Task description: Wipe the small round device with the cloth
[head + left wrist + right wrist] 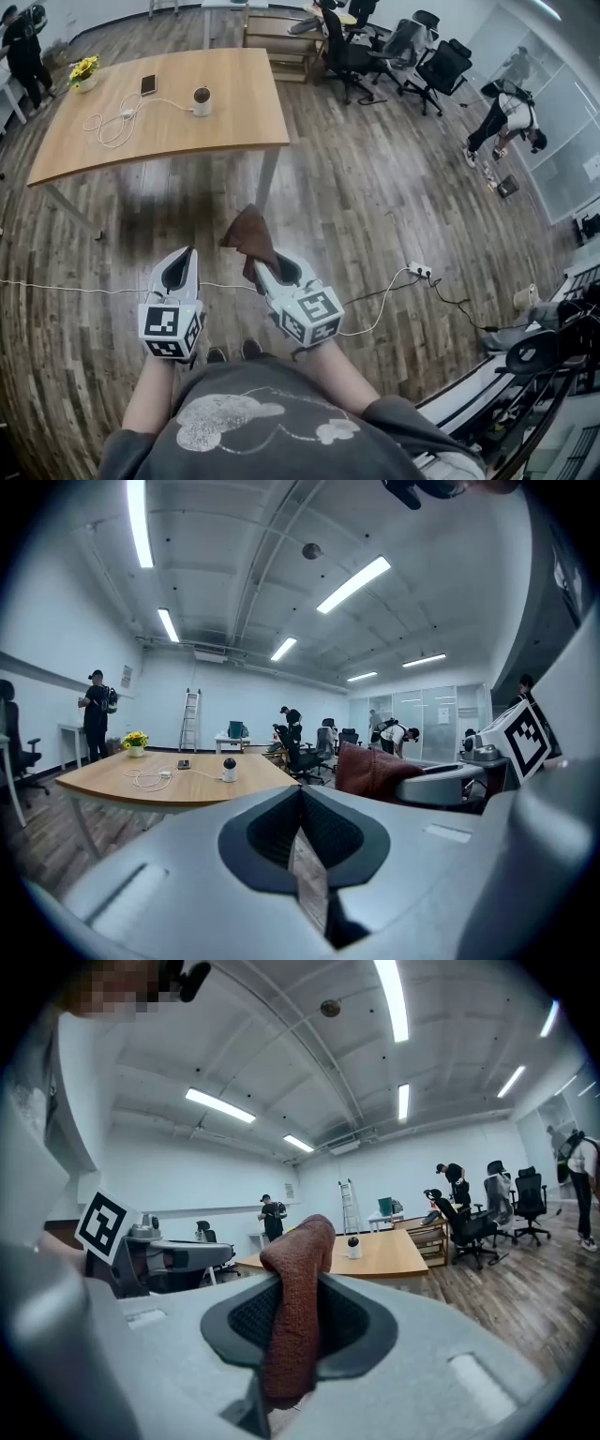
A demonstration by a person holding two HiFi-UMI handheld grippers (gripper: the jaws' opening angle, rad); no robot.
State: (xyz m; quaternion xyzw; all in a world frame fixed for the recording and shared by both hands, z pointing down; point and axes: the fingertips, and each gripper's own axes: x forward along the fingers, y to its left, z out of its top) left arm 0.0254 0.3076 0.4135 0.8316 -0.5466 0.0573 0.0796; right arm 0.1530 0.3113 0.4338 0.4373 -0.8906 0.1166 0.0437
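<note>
Head view looked down on both tools held close to the person's body: the left hand-held gripper (178, 265) had its jaws together on nothing, while the right hand-held gripper (275, 269) was clamped on the brown cloth (247, 234). Well beyond them, the small round device (202, 100) stood on the wooden surface (239, 127). By that gap, the cloth was in hand but no wiping had begun; approach and wipe were left. Only the right gripper view showed the cloth pinched between the pads; only the head view showed the floor between.
</note>
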